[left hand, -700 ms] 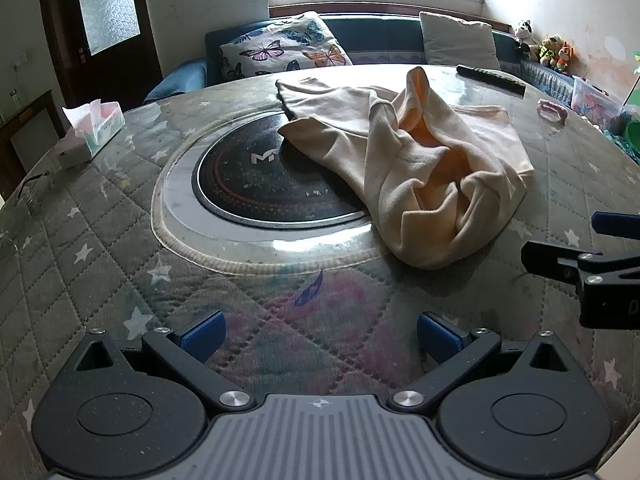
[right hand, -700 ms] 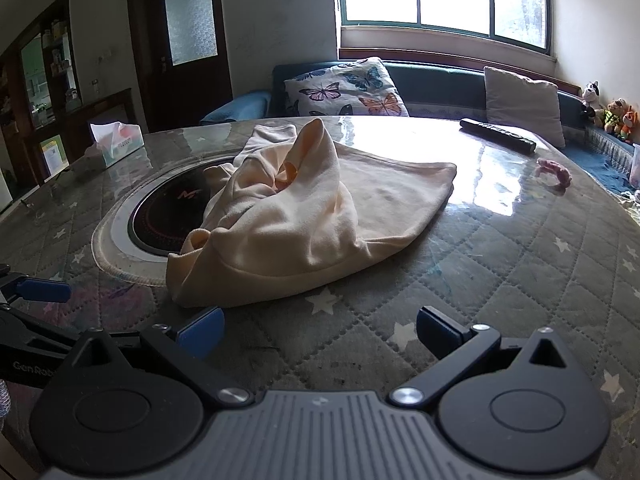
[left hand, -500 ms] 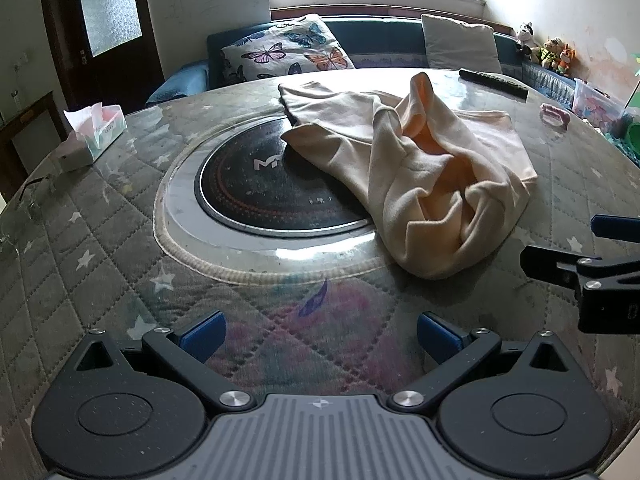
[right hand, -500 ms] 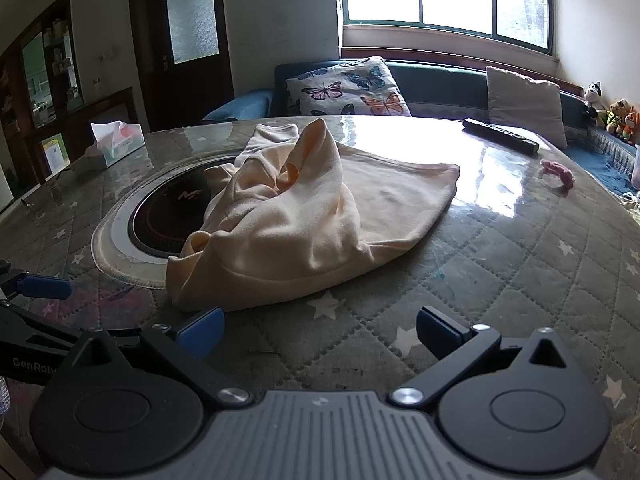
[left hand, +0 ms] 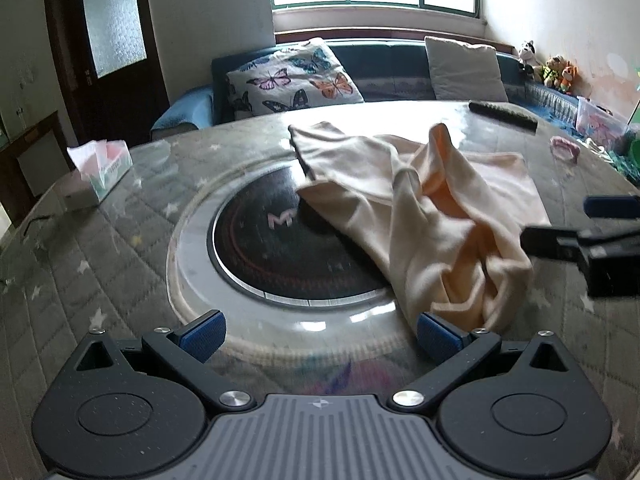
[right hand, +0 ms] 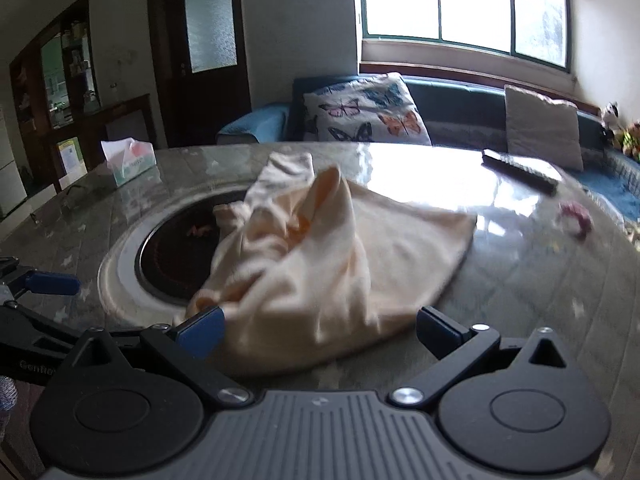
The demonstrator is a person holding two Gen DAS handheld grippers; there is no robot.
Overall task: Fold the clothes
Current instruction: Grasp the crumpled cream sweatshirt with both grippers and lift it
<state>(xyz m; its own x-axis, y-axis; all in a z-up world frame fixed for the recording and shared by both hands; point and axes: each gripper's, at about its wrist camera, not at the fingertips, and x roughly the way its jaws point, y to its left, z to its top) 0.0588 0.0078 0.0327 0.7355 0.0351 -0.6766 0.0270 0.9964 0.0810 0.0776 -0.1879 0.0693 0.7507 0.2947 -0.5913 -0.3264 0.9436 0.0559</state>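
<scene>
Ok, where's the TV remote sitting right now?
The remote lies at the table's far right, beyond the cream garment, near the sofa's plain cushion.

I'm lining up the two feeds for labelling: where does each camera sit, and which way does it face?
Left wrist: on the left gripper, low over the table, facing the window across the induction hob and cream garment; its open blue-padded fingers show, with the right gripper entering from the right.
Right wrist: on the right gripper, same heading, garment directly ahead; its own open fingers show, the left gripper at left edge.
Shared: garment, hob, tissue box, remote control, butterfly pillow.
</scene>
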